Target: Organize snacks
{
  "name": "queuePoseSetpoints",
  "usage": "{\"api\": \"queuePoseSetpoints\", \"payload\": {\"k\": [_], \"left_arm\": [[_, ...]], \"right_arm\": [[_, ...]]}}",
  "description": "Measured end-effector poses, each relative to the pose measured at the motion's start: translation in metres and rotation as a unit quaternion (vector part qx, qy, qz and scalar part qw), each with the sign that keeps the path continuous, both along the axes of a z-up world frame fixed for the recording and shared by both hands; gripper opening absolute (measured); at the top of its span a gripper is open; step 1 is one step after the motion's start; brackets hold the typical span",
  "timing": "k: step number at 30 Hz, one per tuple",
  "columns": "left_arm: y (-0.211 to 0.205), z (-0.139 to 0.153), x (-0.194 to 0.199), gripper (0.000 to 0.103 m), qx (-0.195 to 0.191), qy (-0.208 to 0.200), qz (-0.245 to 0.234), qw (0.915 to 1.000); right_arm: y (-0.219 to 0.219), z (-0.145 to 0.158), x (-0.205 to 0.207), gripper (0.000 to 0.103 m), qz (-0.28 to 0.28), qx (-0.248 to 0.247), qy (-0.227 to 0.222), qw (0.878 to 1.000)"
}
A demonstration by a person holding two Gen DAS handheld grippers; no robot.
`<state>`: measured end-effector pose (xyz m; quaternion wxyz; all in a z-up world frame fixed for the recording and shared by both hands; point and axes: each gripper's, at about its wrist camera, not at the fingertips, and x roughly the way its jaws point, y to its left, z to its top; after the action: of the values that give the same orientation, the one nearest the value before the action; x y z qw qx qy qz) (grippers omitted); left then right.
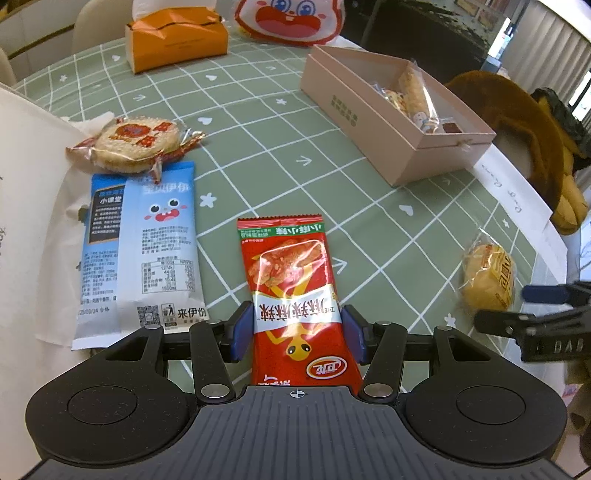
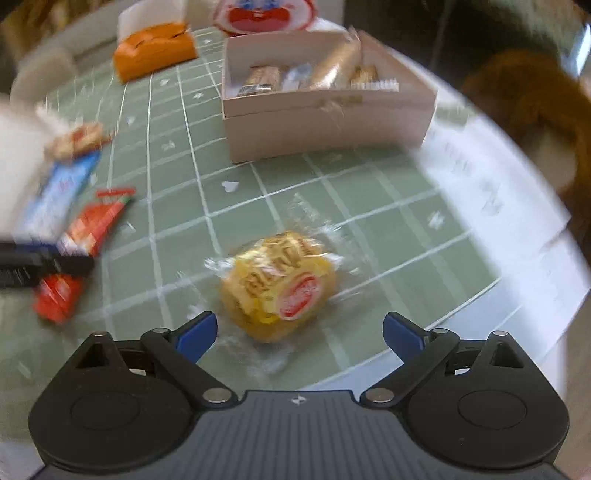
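Observation:
My left gripper [image 1: 297, 332] is shut on a red snack packet [image 1: 291, 280] that lies on the green checked tablecloth; the blue pads press both its sides. A blue-and-white snack bag [image 1: 144, 251] and a wrapped round cracker [image 1: 136, 142] lie to its left. My right gripper [image 2: 299, 334] is open, its fingers either side of a yellow wrapped cake [image 2: 280, 284], not touching it. The cake also shows in the left wrist view [image 1: 487, 277]. A pink open box [image 1: 391, 122] holding several snacks stands at the back right; it also shows in the right wrist view [image 2: 325, 122].
An orange tissue box [image 1: 177, 37] and a cartoon-face bag [image 1: 291, 18] sit at the far edge. A white paper bag [image 1: 26, 206] is at the left, a white sheet [image 1: 513, 192] and a brown plush toy [image 1: 524, 122] at the right. The table edge curves at the right.

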<state>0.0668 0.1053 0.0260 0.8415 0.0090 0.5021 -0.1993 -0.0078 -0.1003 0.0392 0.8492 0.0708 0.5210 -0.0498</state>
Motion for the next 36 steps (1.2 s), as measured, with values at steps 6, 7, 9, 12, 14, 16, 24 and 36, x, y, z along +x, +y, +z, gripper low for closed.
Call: {"api": "queuePoseSetpoints", "payload": {"k": [6, 7, 9, 12, 14, 16, 24, 36], "left_arm": [[0.002, 0.0, 0.0, 0.057, -0.005, 0.002, 0.004, 1.0], [0.001, 0.0, 0.0, 0.057, -0.004, 0.002, 0.005, 1.0], [0.0, 0.0, 0.0, 0.057, -0.002, 0.002, 0.006, 1.0], [-0.001, 0.0, 0.001, 0.057, 0.001, 0.002, 0.006, 1.0], [-0.001, 0.0, 0.002, 0.057, 0.0, 0.005, 0.007, 1.0], [0.0, 0.0, 0.003, 0.057, -0.004, 0.009, 0.01, 0.9999], [0.007, 0.001, 0.01, 0.057, -0.025, 0.031, 0.028, 0.9988], [0.009, 0.0, 0.011, 0.057, -0.039, 0.039, 0.04, 0.9977]], "right_arm": [[0.014, -0.009, 0.029, 0.098, -0.036, 0.037, 0.002, 0.999], [0.018, -0.01, 0.035, 0.098, -0.033, 0.028, 0.002, 0.999], [0.024, -0.011, 0.045, 0.098, -0.031, 0.016, 0.001, 0.999], [0.03, -0.012, 0.062, 0.098, -0.016, 0.009, -0.005, 1.0], [0.033, -0.011, 0.069, 0.098, -0.007, 0.004, -0.011, 1.0], [0.035, -0.009, 0.072, 0.097, 0.006, 0.016, -0.01, 1.0], [0.018, 0.034, 0.042, 0.094, 0.036, -0.004, -0.077, 0.996], [-0.014, 0.022, 0.052, 0.094, 0.014, 0.027, -0.052, 0.998]]}}
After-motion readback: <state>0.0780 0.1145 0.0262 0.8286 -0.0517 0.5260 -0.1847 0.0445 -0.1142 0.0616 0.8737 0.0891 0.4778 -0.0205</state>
